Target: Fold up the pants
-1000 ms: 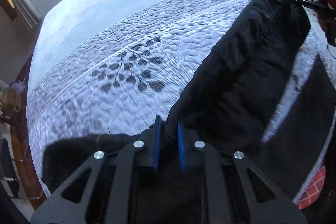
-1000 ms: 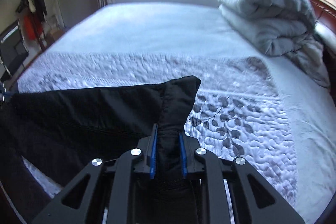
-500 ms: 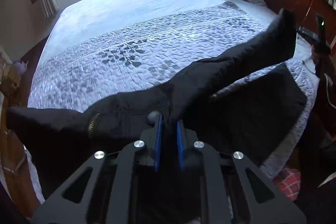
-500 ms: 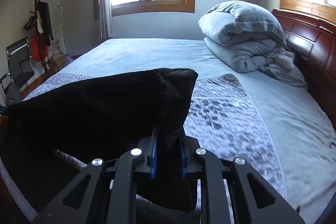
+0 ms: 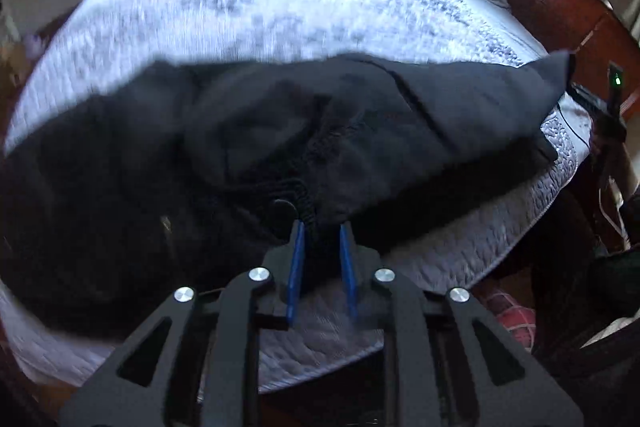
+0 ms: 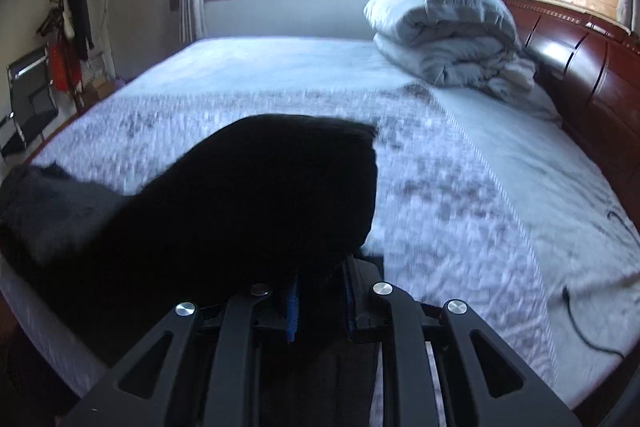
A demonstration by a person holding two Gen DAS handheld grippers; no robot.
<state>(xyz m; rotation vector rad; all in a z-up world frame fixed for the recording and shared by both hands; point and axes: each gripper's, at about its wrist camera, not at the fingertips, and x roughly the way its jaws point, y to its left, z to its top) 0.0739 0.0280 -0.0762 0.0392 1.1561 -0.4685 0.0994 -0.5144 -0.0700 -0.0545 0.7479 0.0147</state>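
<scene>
The bed (image 6: 520, 163) fills both views; a quilted, leaf-patterned cover (image 5: 280, 15) spans its near half. A wooden headboard (image 6: 592, 75) runs along its right side. A folded grey duvet (image 6: 444, 27) sits at the head end, against the headboard.

The black pants (image 5: 400, 115) lie bunched across the near edge of the bed, on the quilted cover. In the left wrist view one end extends right toward the headboard. In the right wrist view the fabric (image 6: 272, 195) rises in a dark mound directly ahead of the gripper.

The left gripper (image 5: 320, 231) has its fingers nearly closed, gripping the gathered waistband; its jaws have just been opening slightly, fabric between them. The right gripper (image 6: 320, 291) has its fingers closed on the pants fabric.

A black cable (image 6: 580, 323) lies on the bed at right.
</scene>
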